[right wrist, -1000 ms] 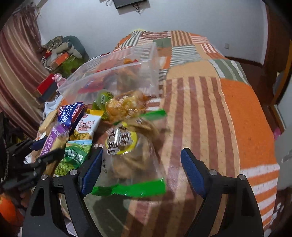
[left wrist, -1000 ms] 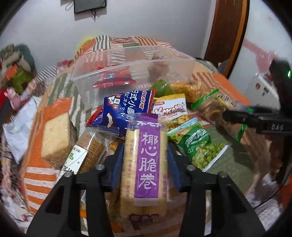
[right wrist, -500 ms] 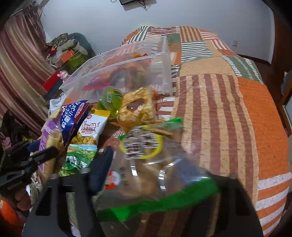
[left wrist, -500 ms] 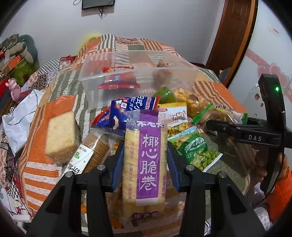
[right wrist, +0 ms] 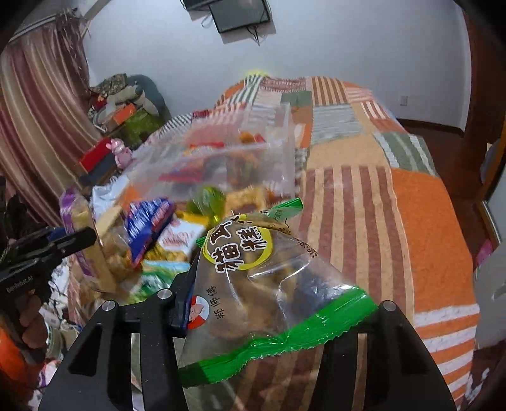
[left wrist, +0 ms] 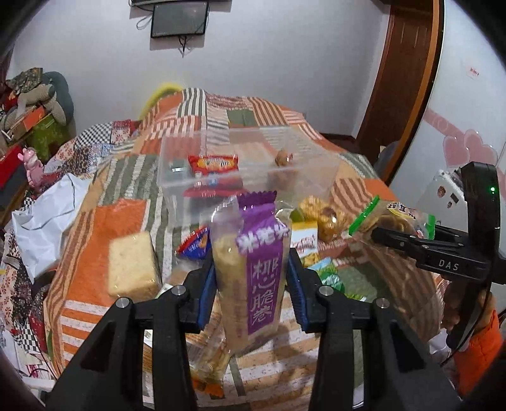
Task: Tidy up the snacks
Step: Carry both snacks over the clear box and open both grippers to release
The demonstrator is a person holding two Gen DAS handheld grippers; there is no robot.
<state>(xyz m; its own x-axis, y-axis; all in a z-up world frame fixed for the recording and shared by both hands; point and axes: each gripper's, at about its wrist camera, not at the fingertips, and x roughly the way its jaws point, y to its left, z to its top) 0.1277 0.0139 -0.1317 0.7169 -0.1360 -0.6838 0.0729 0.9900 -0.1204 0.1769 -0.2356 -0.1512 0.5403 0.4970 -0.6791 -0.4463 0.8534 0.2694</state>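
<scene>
Snacks: left gripper [left wrist: 251,281] clamps the purple wafer pack [left wrist: 253,268], right gripper [right wrist: 278,313] seemingly pinches the green-sealed bag [right wrist: 268,284]; lift both clear (slippery film) before crossing to the clear bin [left wrist: 246,164].

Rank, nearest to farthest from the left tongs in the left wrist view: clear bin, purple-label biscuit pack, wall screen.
1. Purple-label biscuit pack: clamped in the left tongs.
2. Clear bin: ahead, on the quilt past the snack pile.
3. Wall screen: high on the far wall.

Showing black plastic on both: left gripper [left wrist: 251,292] wearing blue pads [left wrist: 207,289] and silver screws; right gripper [right wrist: 278,316] carrying white "DAS" lettering and a glowing green LED. Wearing orange sleeves, bare skin showing beside each gripper.
</scene>
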